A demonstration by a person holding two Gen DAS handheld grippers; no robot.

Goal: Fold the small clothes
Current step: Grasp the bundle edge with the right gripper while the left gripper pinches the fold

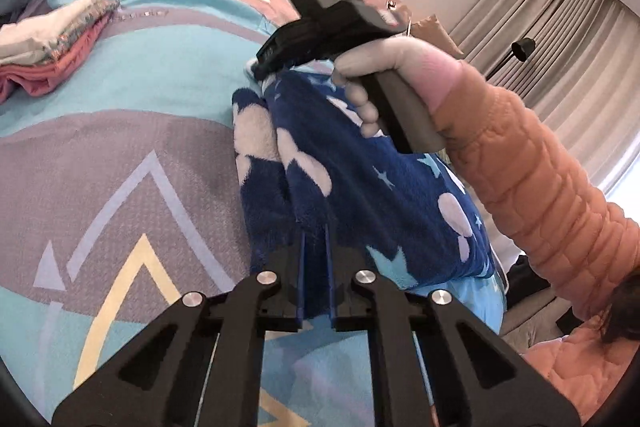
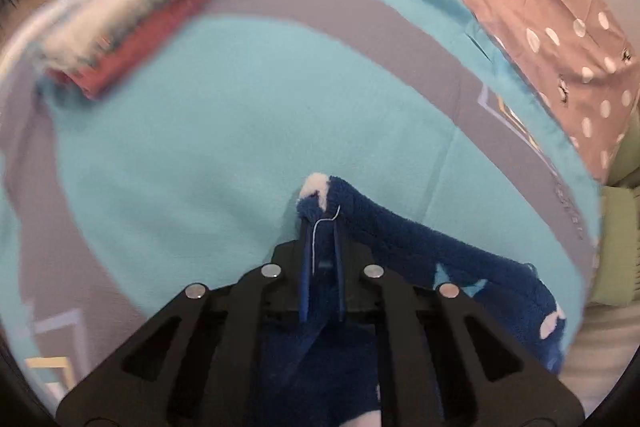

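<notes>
A: Fleece (image 1: 340, 163), dark blue with white clouds and pale stars, lies bunched on the bedspread (image 1: 132, 147), filling the left wrist view from centre toward 4 o'clock. Both tools have it.

B: How are they gripping?

A: The left gripper (image 1: 316, 239) has its jaws together on a fleece edge at 6 o'clock. The right gripper (image 2: 320, 223) is likewise pinched on a corner; a white tuft and a loose thread poke out past its tips.

B: What could go wrong?

A: I'd judge the right pinch shallow. Thick pile like this is springy, so a quick pull could slide the corner out, and the fold would drop crooked. Also, the cloth is heaped in ridges between the two grips; folding over that would trap a lump. The thread might snag too.

B: Anything one camera catches that the other misses?

A: The left wrist view shows the hand (image 1: 384, 75) and orange sleeve (image 1: 532, 167) carrying the right tool from outside, at 1 to 3 o'clock, plus curtains (image 1: 560, 27) behind. Only the right wrist view shows the pinched corner itself. It is smeared, though.

B: And the folded stack?

A: Stack (image 1: 52, 47) sits at 10 o'clock in both, well apart from the fleece, sharper from the left.
</notes>
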